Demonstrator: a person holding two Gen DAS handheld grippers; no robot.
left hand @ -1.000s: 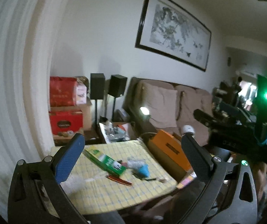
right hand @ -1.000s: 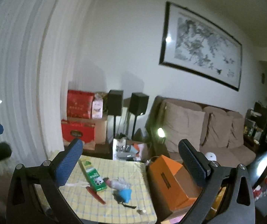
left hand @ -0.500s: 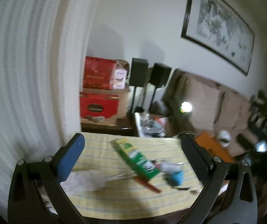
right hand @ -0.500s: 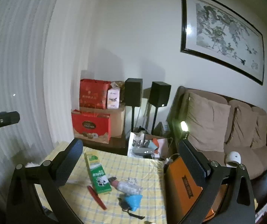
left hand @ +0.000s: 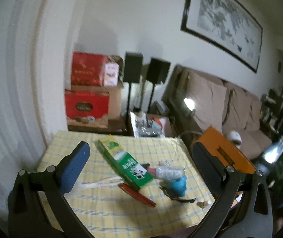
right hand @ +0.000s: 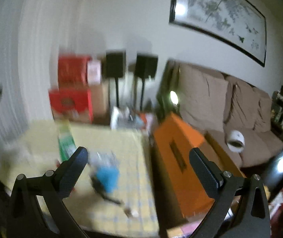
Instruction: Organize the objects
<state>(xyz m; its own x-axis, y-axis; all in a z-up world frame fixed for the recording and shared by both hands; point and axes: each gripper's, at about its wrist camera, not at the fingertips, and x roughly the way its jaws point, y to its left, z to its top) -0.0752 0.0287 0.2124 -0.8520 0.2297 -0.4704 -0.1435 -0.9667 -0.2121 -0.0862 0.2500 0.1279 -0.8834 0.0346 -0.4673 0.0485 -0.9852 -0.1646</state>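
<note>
Left gripper [left hand: 141, 154] up front, fingers spread wide, nothing between them, hanging above the near side of the counter [left hand: 109, 210]. Right gripper [right hand: 137, 156] likewise, fingers wide and empty; its view is smeared with blur. The counter wears a yellow checked cloth, soft and flat, with bare room along the near edge and the far left corner.

Mid-counter, a long green carton [left hand: 124, 163] lies flat on a slant, its near end resting over a thin red stick [left hand: 139, 196]. A white looped cord [left hand: 99, 182] trails off left of the carton. Just right of the carton, a crinkly clear-wrapped roll [left hand: 168, 171], and touching that, a small blue pouch [left hand: 179, 184] with a dark strap [left hand: 181, 199] running toward the right edge. A tiny pale bit [left hand: 203, 203] sits near that edge.

Beside the counter on the right, a boxy orange case [right hand: 179, 158] with a dark slot on top, hard-edged, close alongside. Beyond: red boxes [left hand: 87, 105], two black speakers [left hand: 145, 70] on stands, a brown cushioned sofa [left hand: 230, 107], a framed picture [left hand: 224, 19] on the wall.
</note>
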